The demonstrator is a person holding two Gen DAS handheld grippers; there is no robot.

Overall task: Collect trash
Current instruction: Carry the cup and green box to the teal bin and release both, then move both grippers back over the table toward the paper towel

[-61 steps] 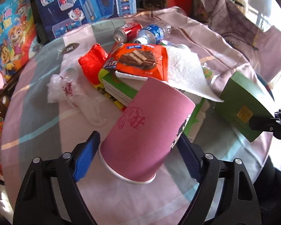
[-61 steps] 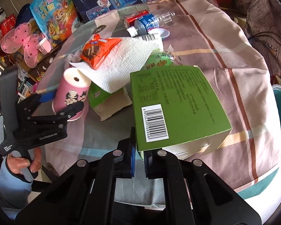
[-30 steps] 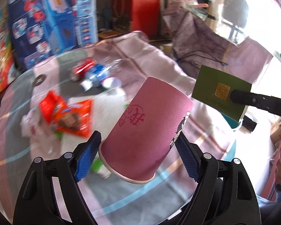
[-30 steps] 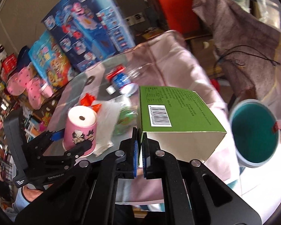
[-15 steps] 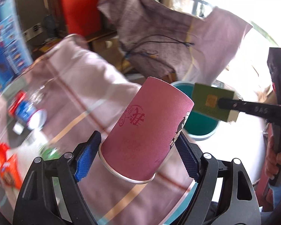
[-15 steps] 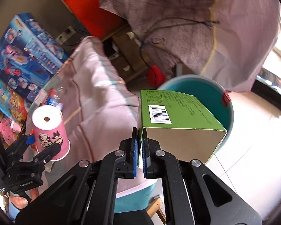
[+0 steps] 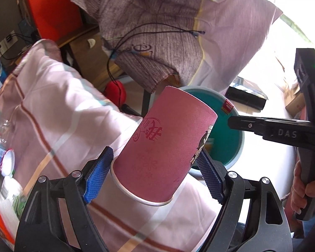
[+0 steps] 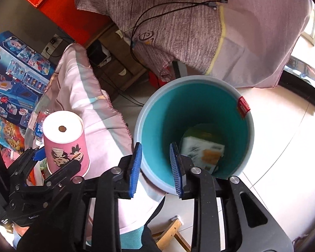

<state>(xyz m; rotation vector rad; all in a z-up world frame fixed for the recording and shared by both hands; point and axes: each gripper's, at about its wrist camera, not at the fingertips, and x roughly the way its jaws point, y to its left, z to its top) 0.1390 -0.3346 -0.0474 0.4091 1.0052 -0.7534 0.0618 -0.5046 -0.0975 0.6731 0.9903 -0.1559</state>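
The green box (image 8: 201, 150) lay at the bottom of the teal bin (image 8: 157, 117), on the floor just beside the cloth-covered table (image 8: 82, 96). Your right gripper (image 8: 155, 163) hung over the bin's near rim, its 2 blue-padded jaws spread apart and holding nothing. Your left gripper (image 7: 155, 172) clamped the pink paper cup (image 7: 166, 147) upside down by its rim end, above the table's edge near the bin.

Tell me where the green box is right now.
In the right wrist view, the green box lies at the bottom of the teal bin, just beyond the open right gripper.
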